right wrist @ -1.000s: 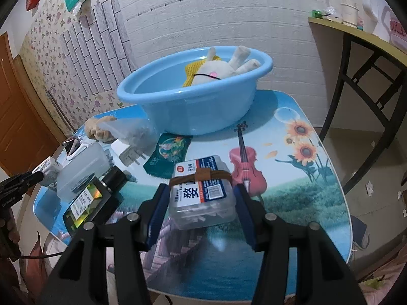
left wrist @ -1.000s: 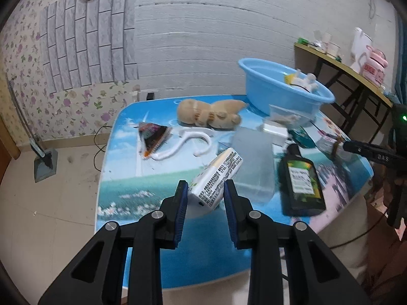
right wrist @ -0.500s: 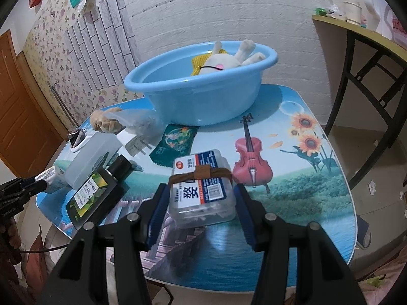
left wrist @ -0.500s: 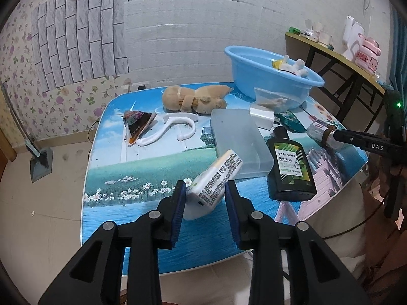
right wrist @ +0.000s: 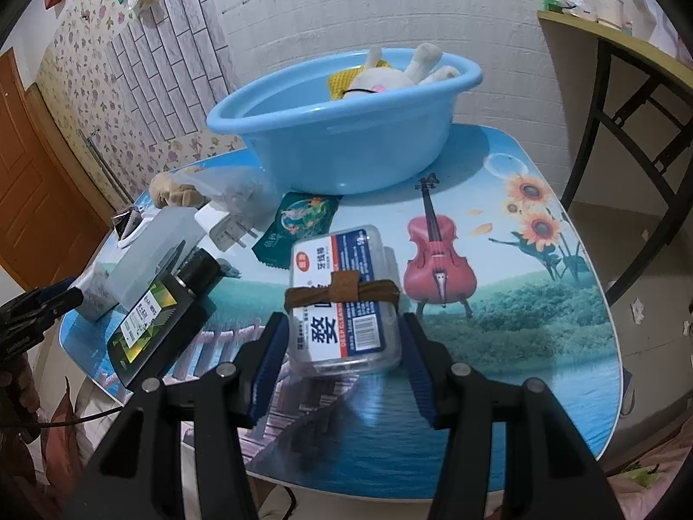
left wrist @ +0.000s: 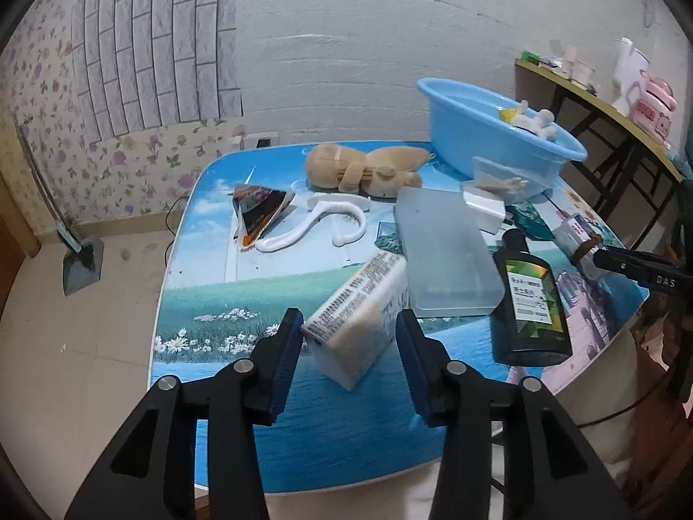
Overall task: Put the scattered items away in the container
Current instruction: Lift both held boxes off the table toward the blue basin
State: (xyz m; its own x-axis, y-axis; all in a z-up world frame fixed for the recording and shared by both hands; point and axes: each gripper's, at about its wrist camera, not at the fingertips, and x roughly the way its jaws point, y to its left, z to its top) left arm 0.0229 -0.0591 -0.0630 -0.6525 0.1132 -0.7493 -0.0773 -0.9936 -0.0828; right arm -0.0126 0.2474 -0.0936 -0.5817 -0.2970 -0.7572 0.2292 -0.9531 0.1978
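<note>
Fingers of the left gripper (left wrist: 348, 338) are spreading, and the white carton (left wrist: 357, 314) between them lies on the worktop (left wrist: 208, 299) near its front edge; gaps show on both sides, so the pads no longer press it. Toward the worktop's left edge sits a dark folded wrapper (left wrist: 260, 208), with a white plastic hook (left wrist: 316, 227) just beside it. A tan plush toy (left wrist: 364, 169) lies along the far edge. A frosted plastic box (left wrist: 446, 251) occupies the middle, and a dark bottle (left wrist: 530, 299) with a green label lies near the front right edge. A white charger plug (left wrist: 483, 208) and a green sachet (right wrist: 299, 223) rest just in front of the blue basin (left wrist: 476, 138), which stands at the far right corner with a white plush rabbit (right wrist: 390, 71) inside. Fingers of the right gripper (right wrist: 344, 357) flank a clear floss-pick box (right wrist: 344, 299) banded with a brown strap; whether the pads press it cannot be told.
</note>
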